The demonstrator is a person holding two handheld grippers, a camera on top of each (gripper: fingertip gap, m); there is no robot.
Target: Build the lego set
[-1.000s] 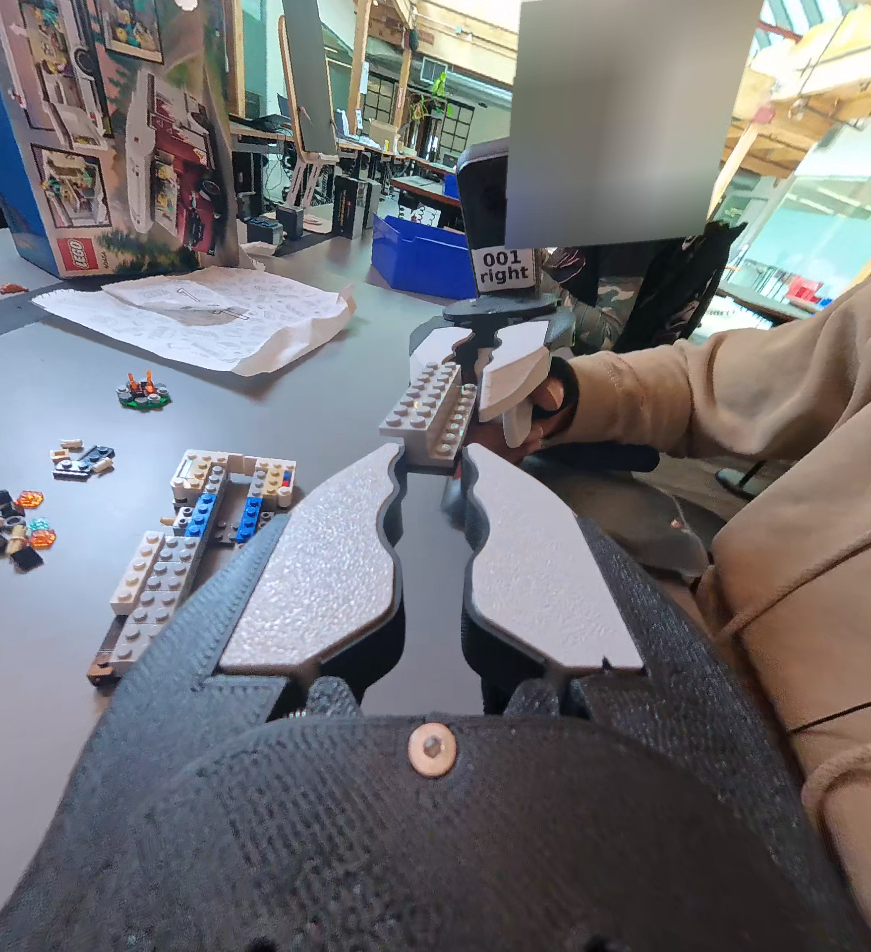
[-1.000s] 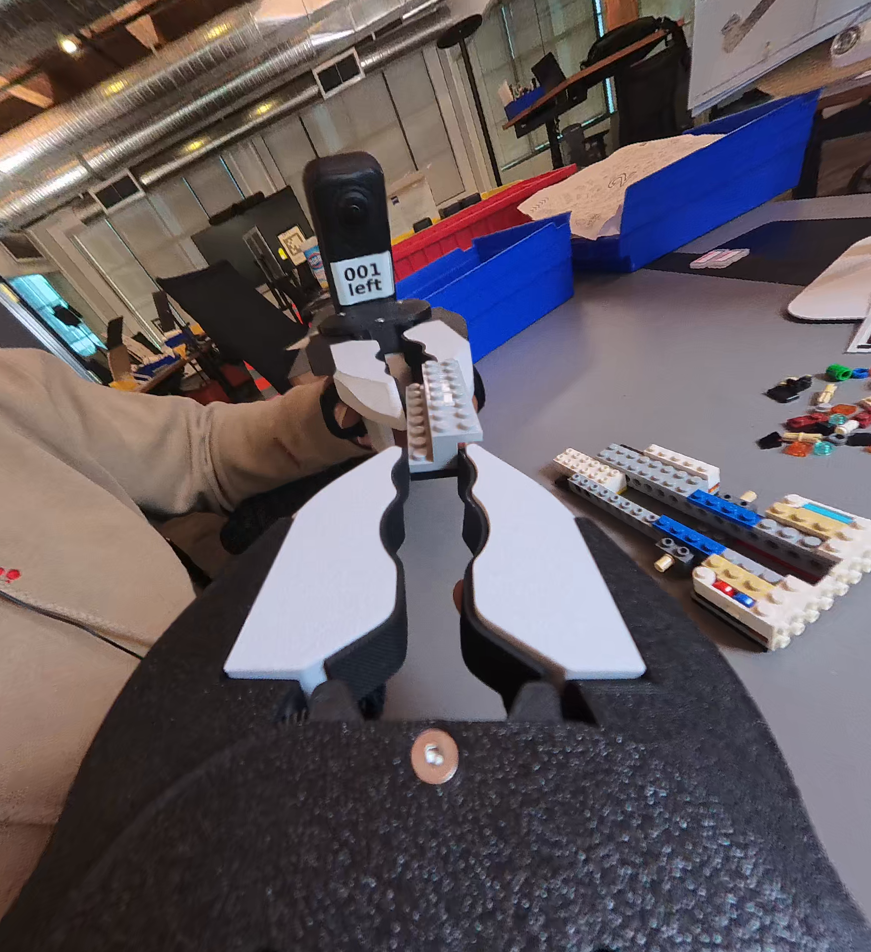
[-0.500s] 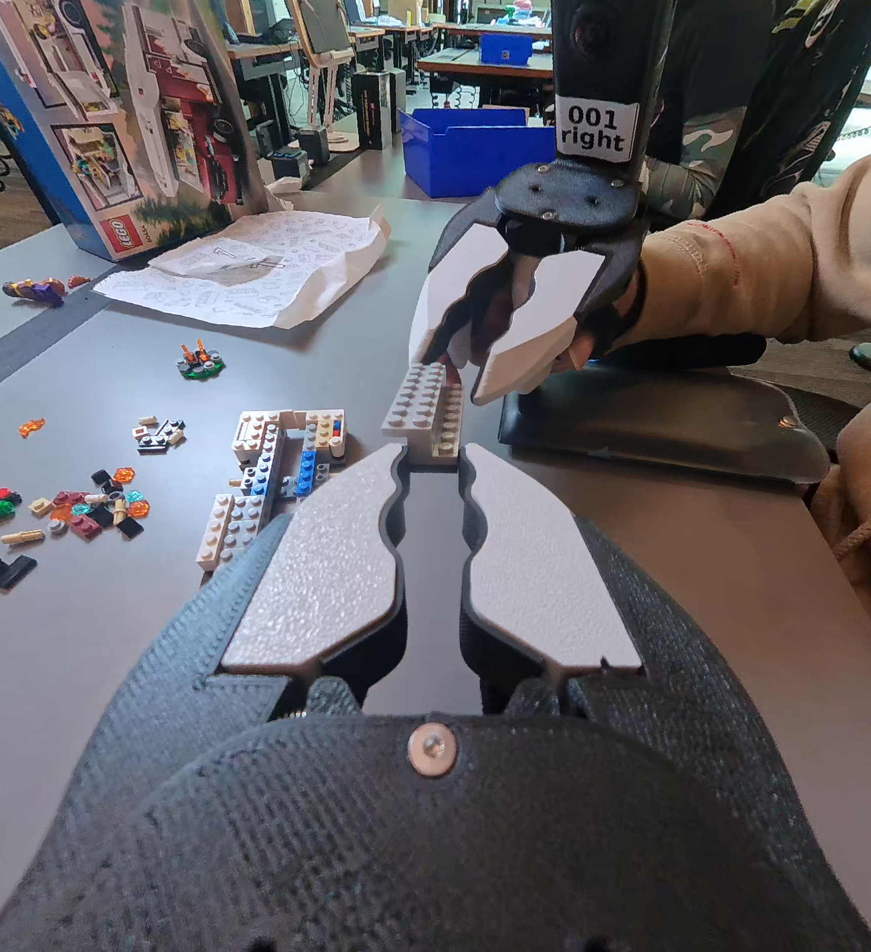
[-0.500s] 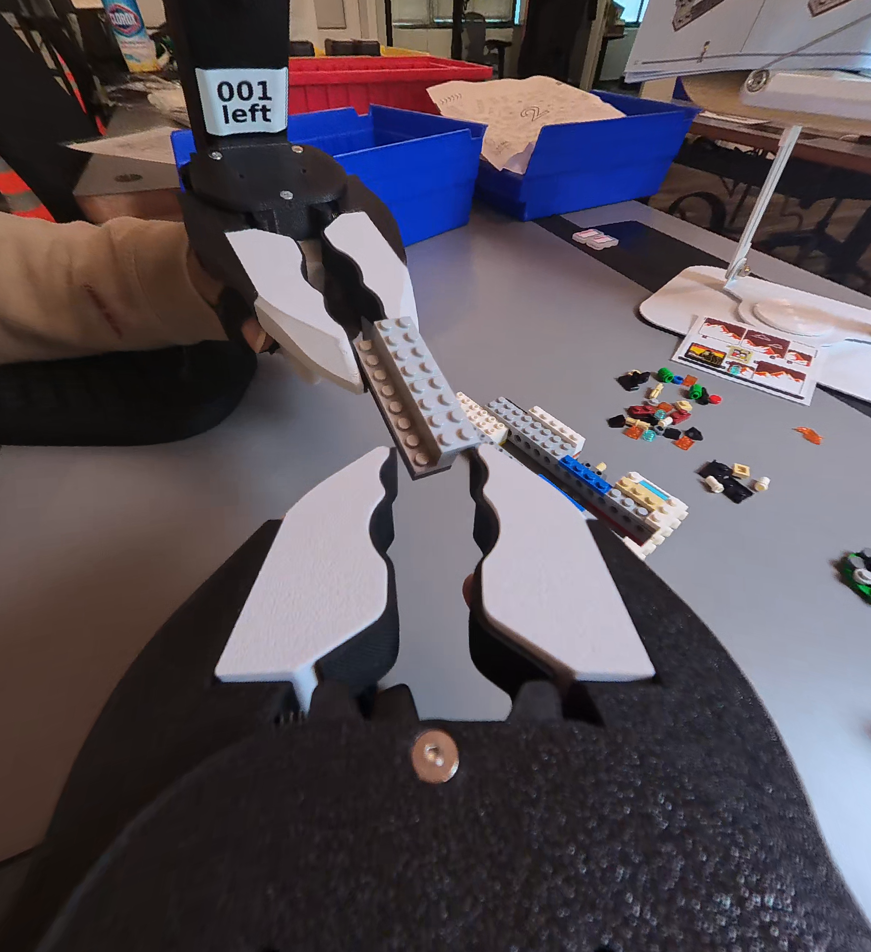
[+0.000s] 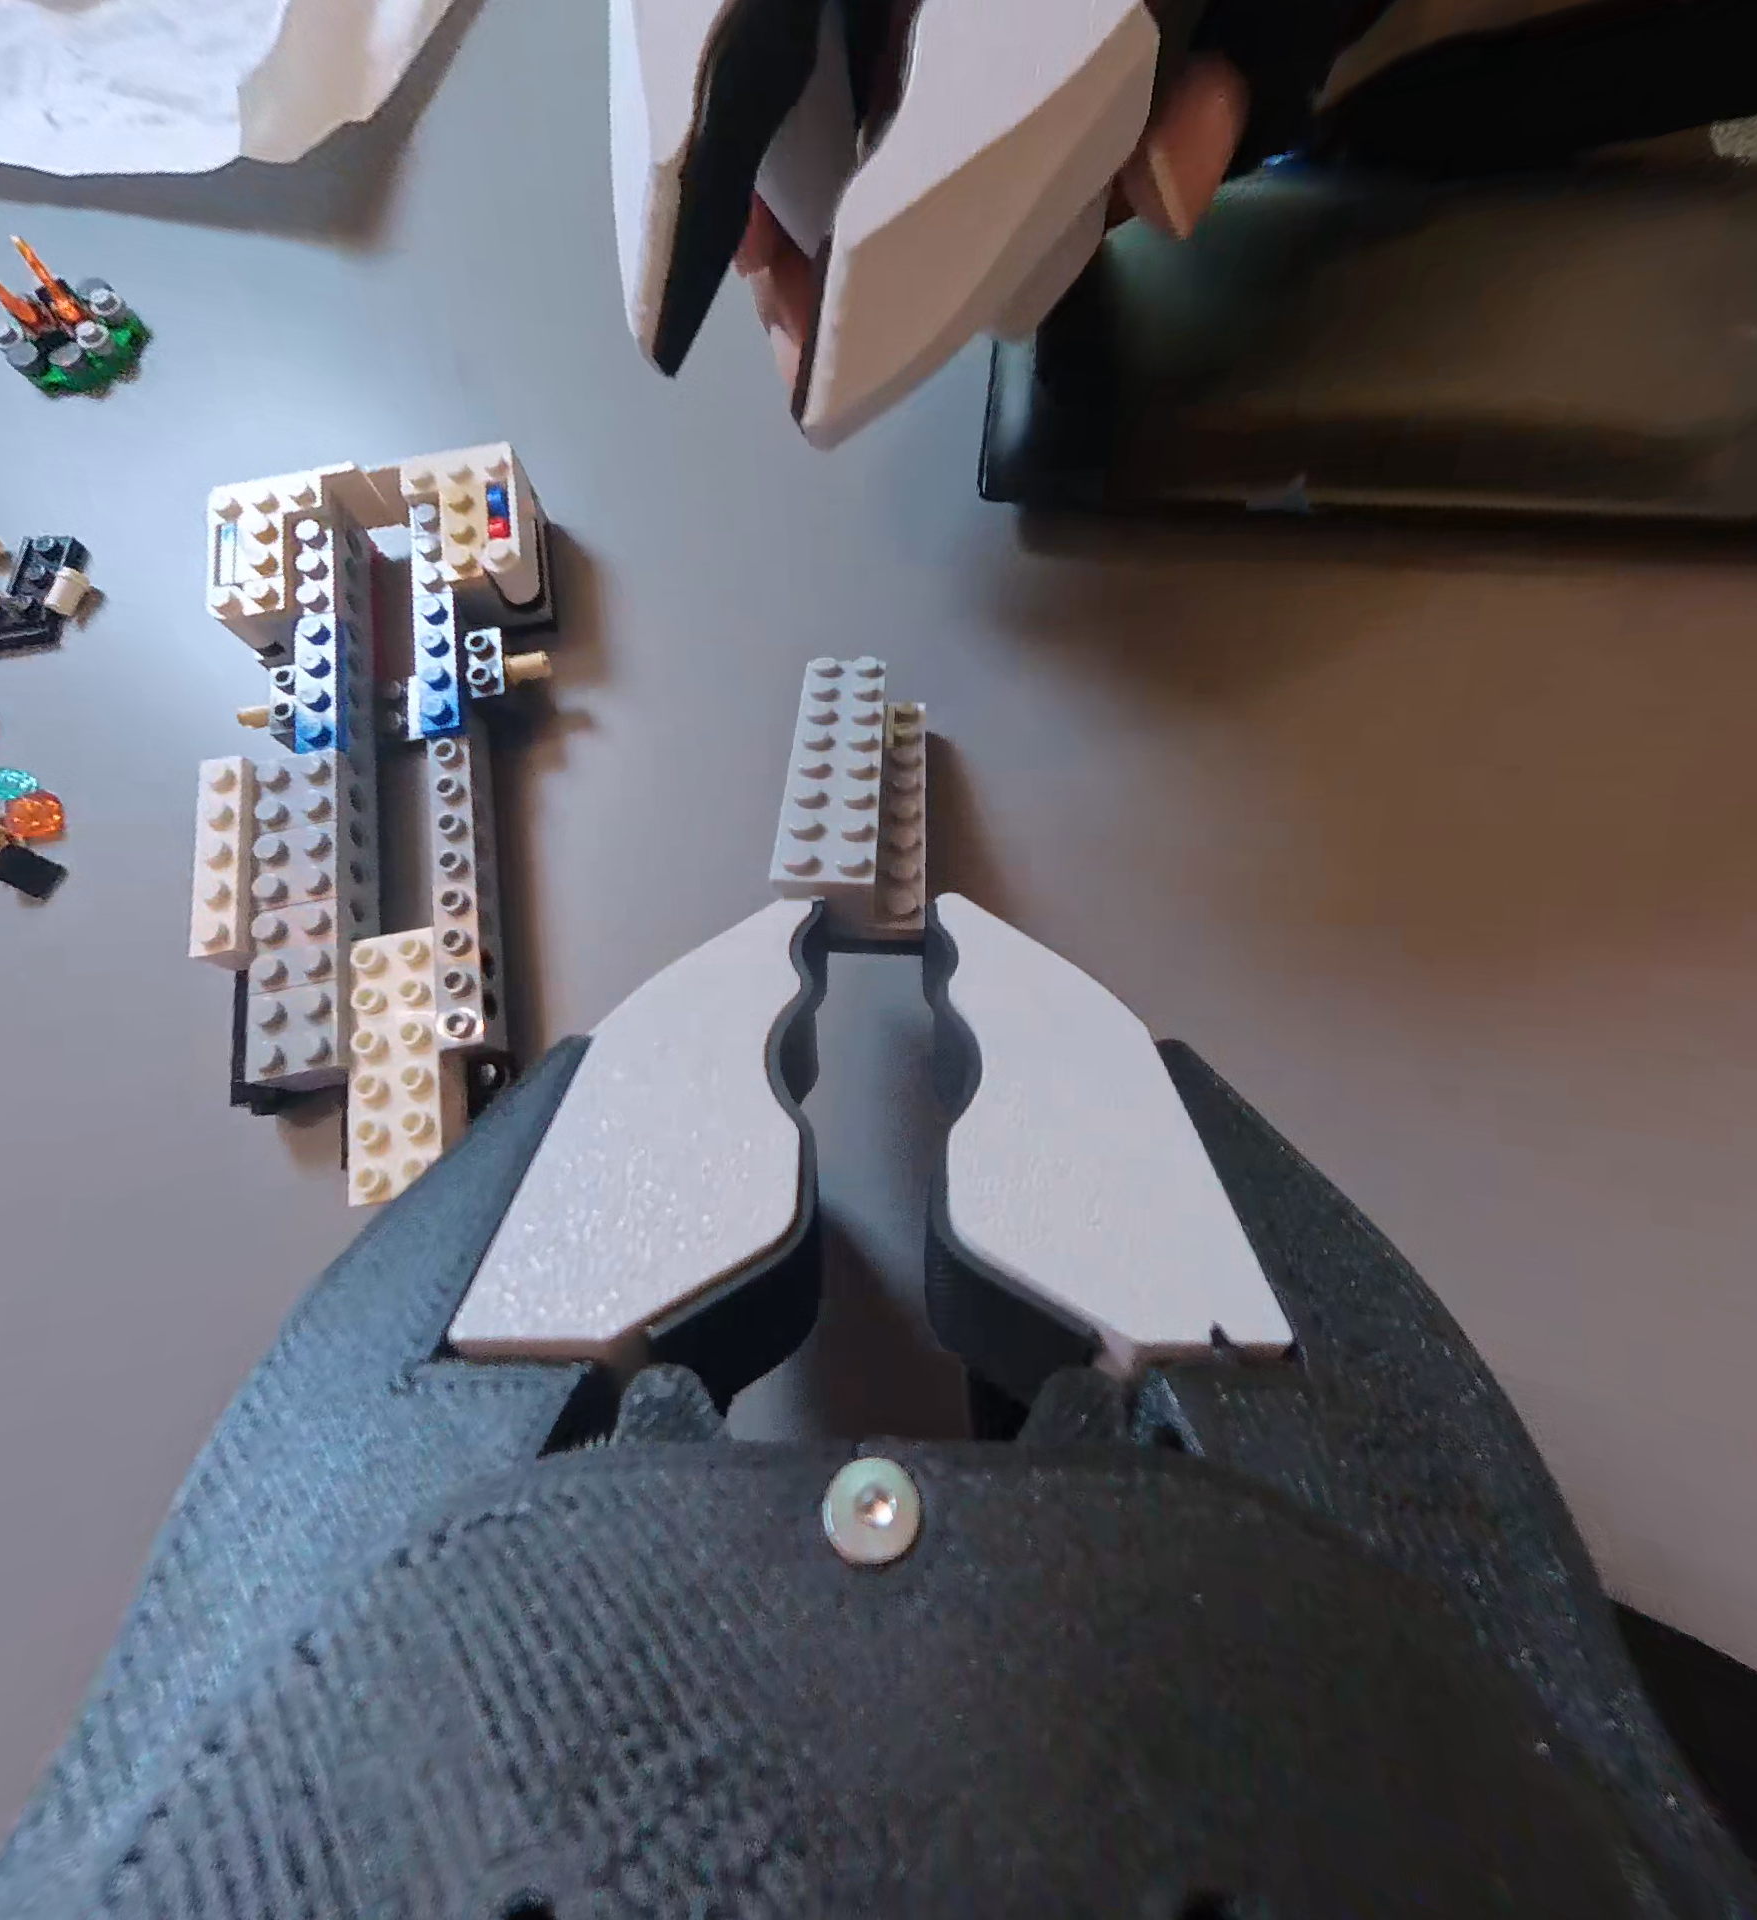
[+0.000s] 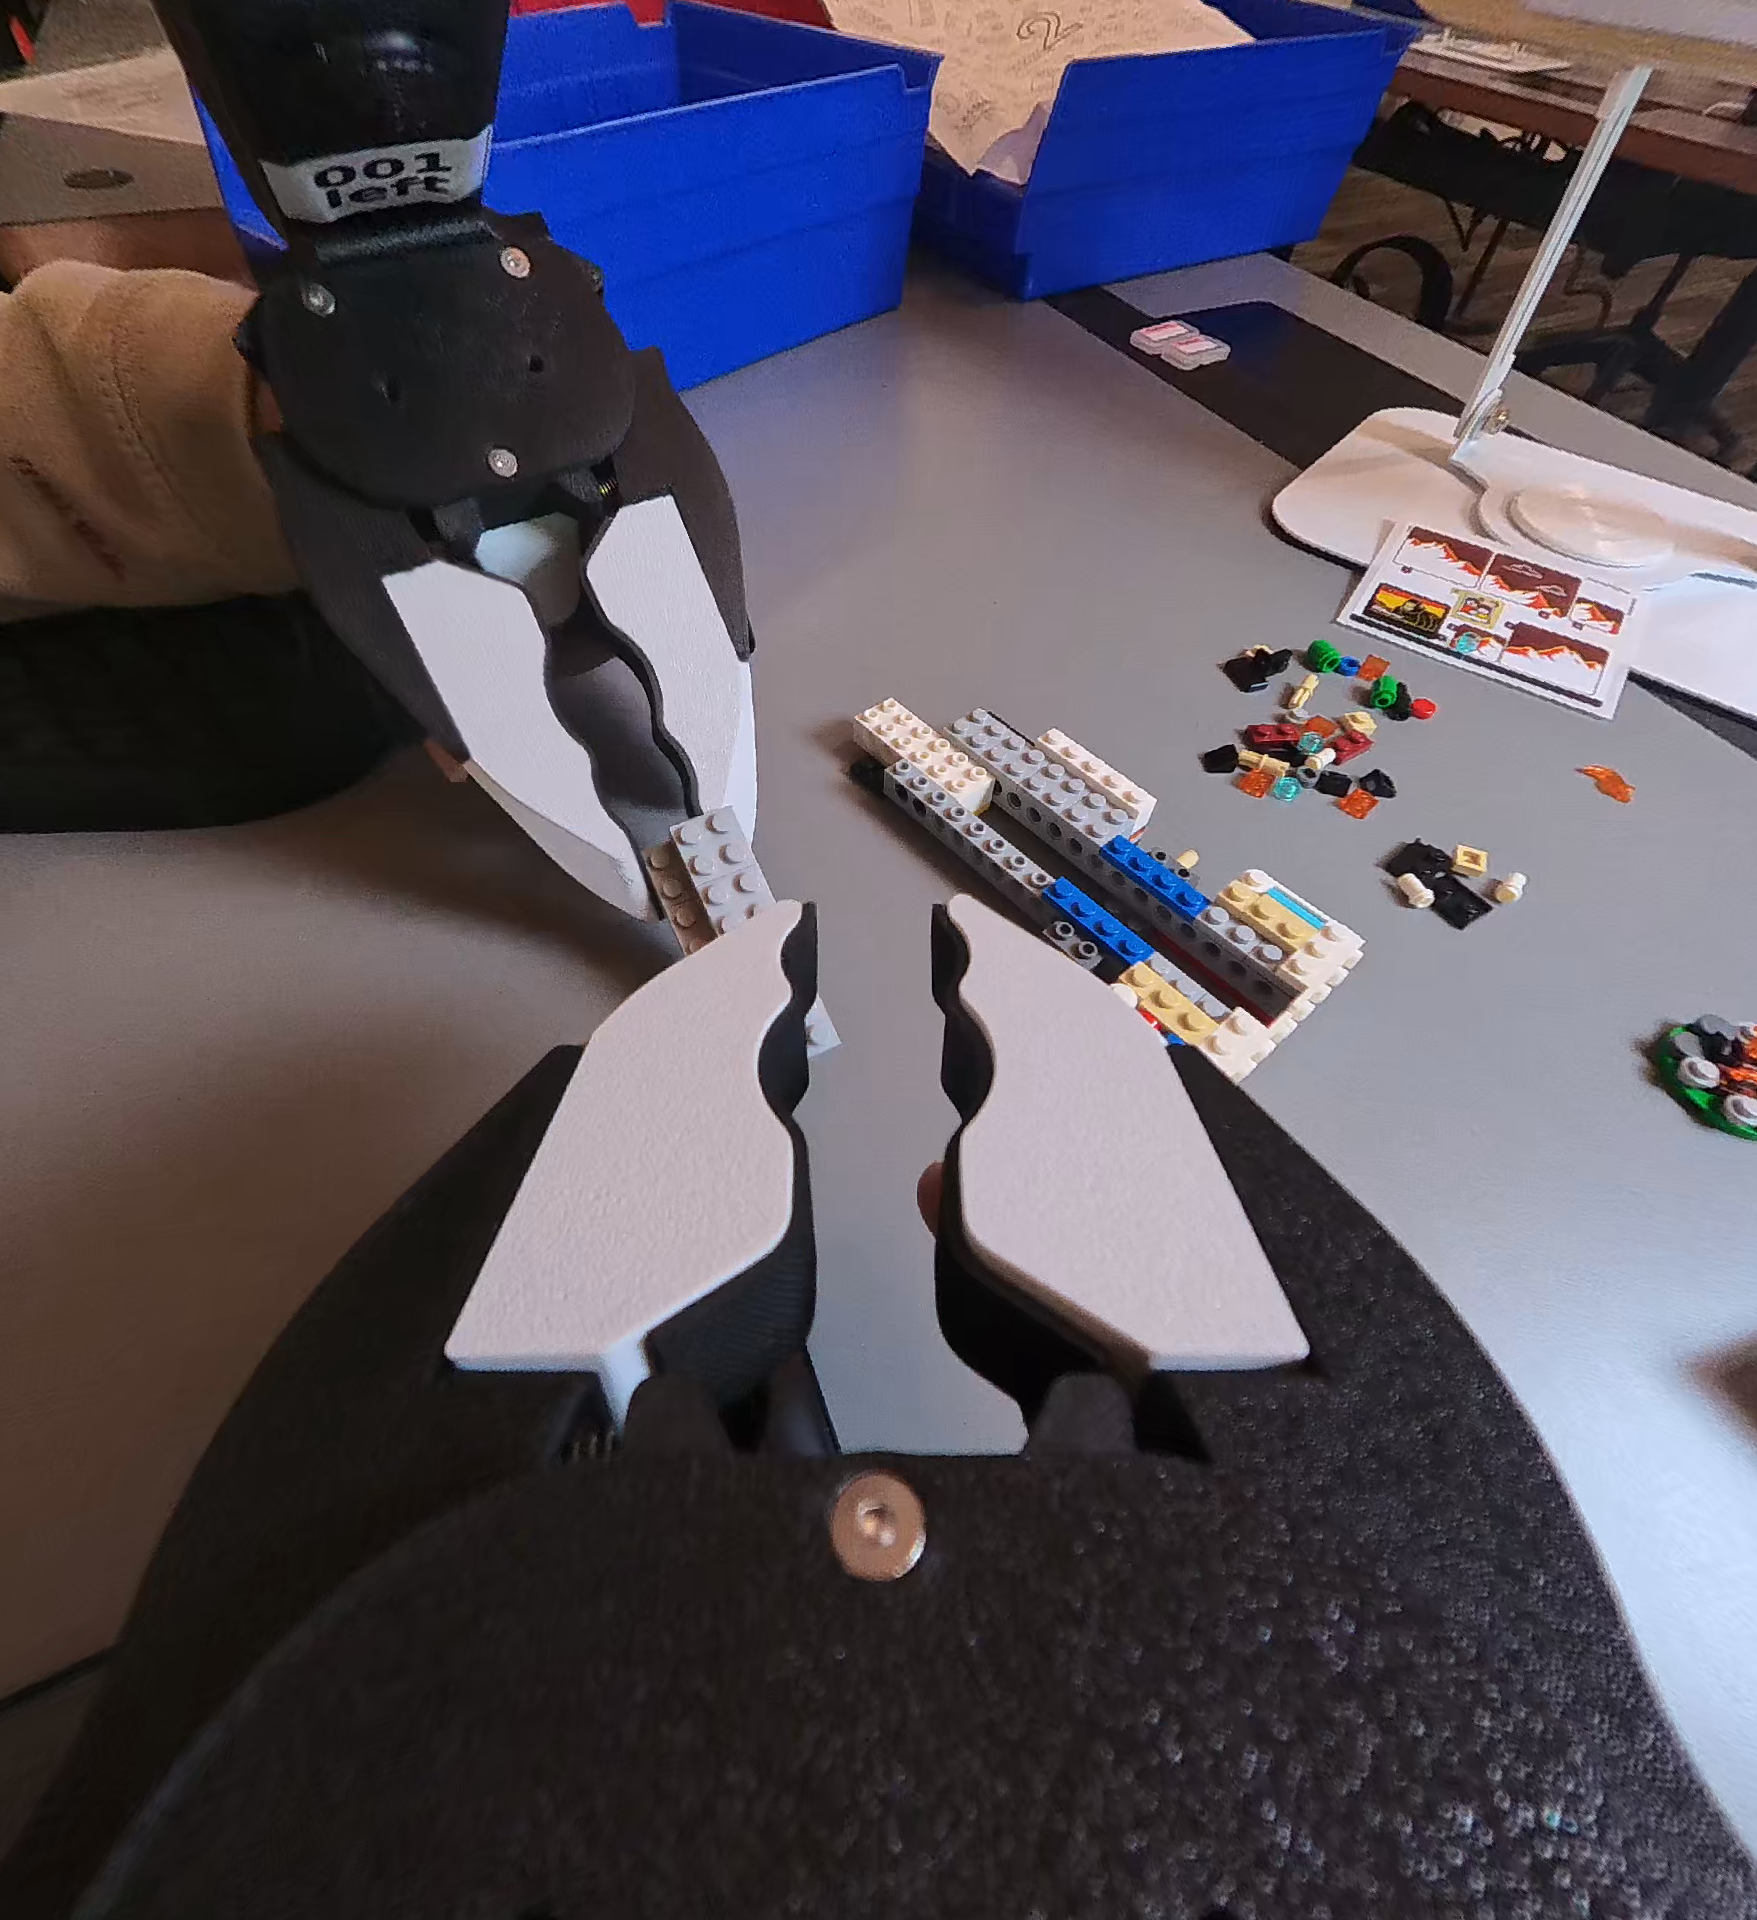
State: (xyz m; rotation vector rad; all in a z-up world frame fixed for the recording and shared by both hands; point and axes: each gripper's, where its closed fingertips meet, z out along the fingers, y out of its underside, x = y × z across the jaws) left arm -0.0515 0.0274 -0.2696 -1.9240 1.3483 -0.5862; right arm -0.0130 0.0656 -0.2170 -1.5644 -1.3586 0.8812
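left claw [image 5: 872, 914] grips grey brick stack [image 5: 846, 795] | right claw [image 6: 869, 920] parted, empty (bare table [image 5: 1373, 831] alongside)

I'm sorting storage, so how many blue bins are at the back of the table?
2, in the right wrist view. One blue bin sits behind the left tool; the other, to its right, holds crumpled paper. More may lie outside the frame.

Grey studded brick [image 5: 834, 781] with a tan strip at the white-and-black left fingers' [image 5: 687, 1101] tips; left of them a white, grey, tan, blue build [image 5: 365, 769]; right of the right fingers [image 6: 1082, 1122], blue bins [image 6: 749, 177], orange-green piece [image 6: 1741, 1075]
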